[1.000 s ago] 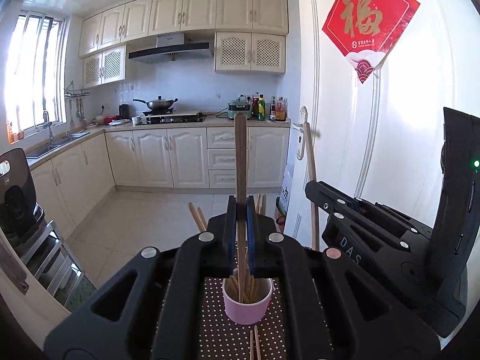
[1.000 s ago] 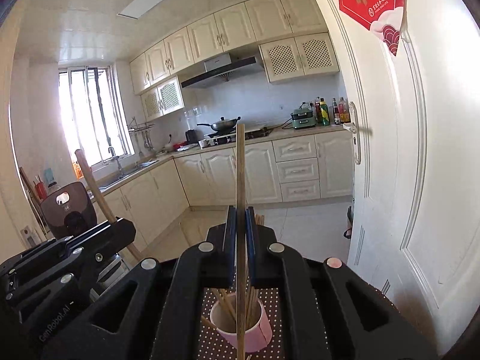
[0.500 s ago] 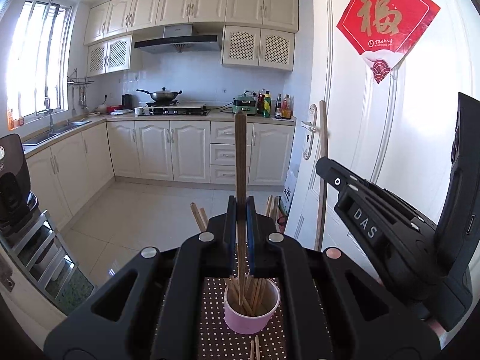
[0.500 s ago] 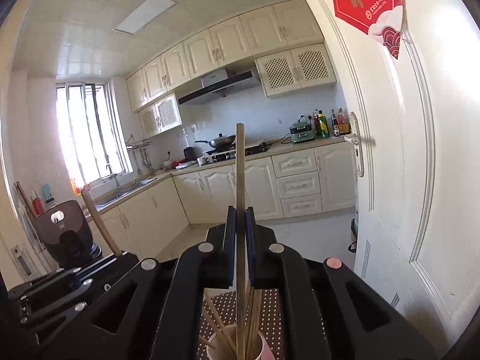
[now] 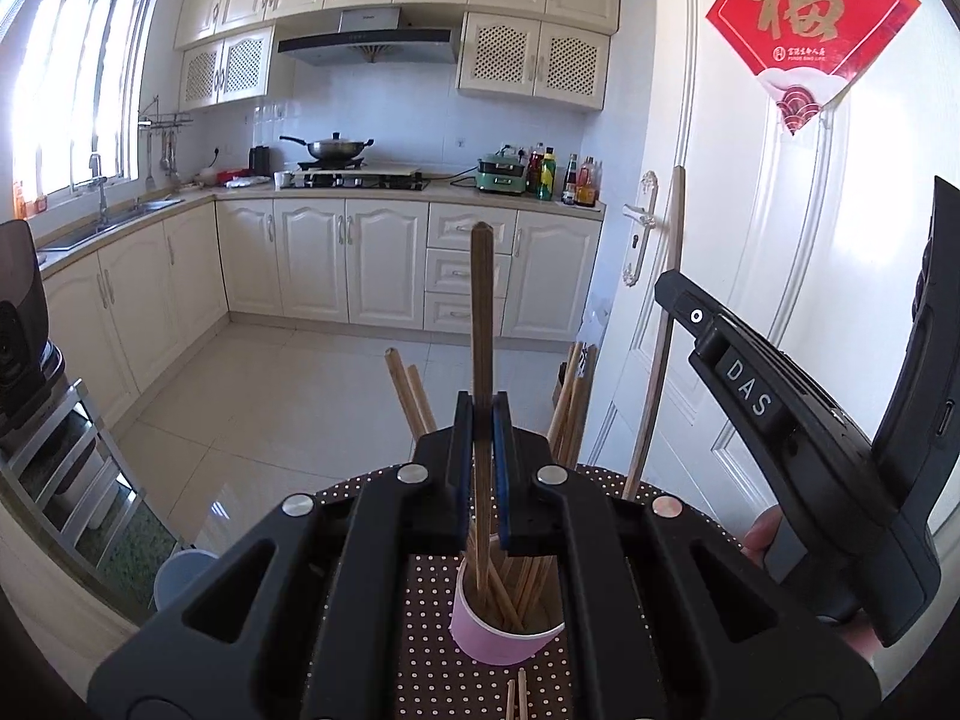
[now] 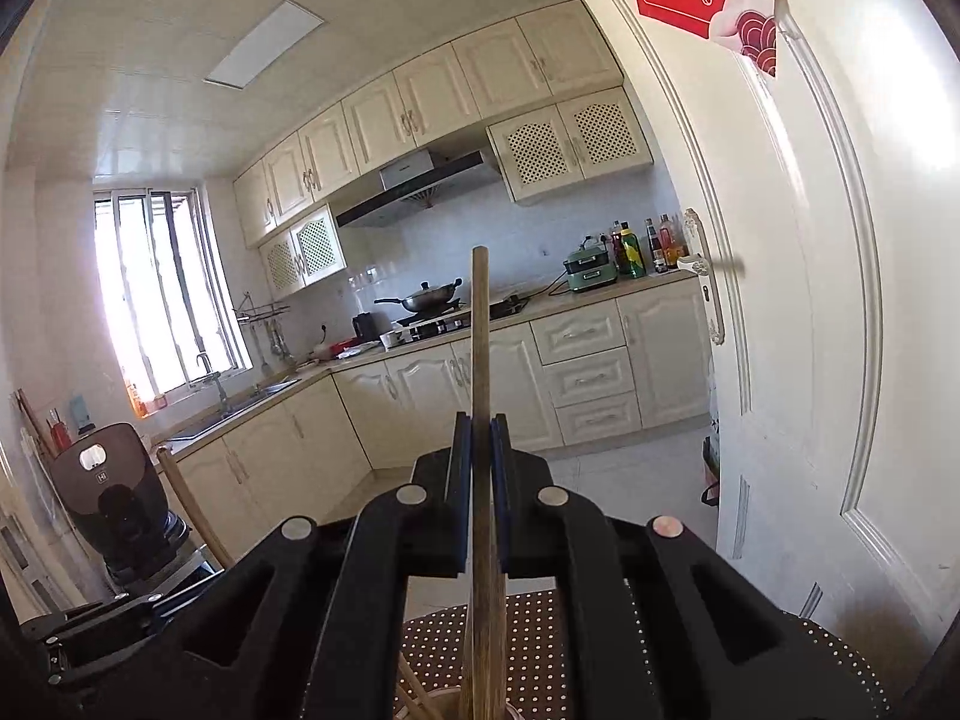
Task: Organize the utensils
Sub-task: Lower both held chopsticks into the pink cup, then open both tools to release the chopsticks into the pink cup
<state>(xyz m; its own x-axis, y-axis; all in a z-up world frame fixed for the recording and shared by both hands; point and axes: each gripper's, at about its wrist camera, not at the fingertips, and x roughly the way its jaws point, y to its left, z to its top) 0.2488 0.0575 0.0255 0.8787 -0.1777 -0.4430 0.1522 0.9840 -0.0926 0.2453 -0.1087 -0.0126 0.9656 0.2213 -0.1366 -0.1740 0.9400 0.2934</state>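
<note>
The pink round paper cup point(image 5: 507, 624) stands on a dark brown cloth with white polka dots point(image 5: 429, 594), which covers the counter, and it already holds a loose bundle of pale wooden chopsticks point(image 5: 528, 582) whose upper ends fan out to the left and right behind the jaws. In the left wrist view the left gripper point(image 5: 483, 462) has its jaws pressed together on one darker wooden chopstick point(image 5: 481, 312), held upright, with the lower end reaching down into the cup's mouth among the others. The right gripper point(image 6: 478, 498) likewise pinches a single long wooden chopstick point(image 6: 480, 348), upright between its blue-lined jaws, its lower part running down toward the rim of the cup at the bottom edge of that view (the cup itself is almost cut off there). From the left view the right gripper's black body and its stick rise just to the right of the cup.

As a judgement, the sorting is well along: most sticks seem to be gathered in the cup, and both held ones look ready to be let go. At least two more chopstick tips point(image 5: 517, 696) lie flat on the dotted cloth just in front of the cup, so some picking up remains.

Beyond the counter lies a cream kitchen with a wok on the stove point(image 5: 333, 149) and a white door bearing a red paper decoration point(image 5: 810, 24).
</note>
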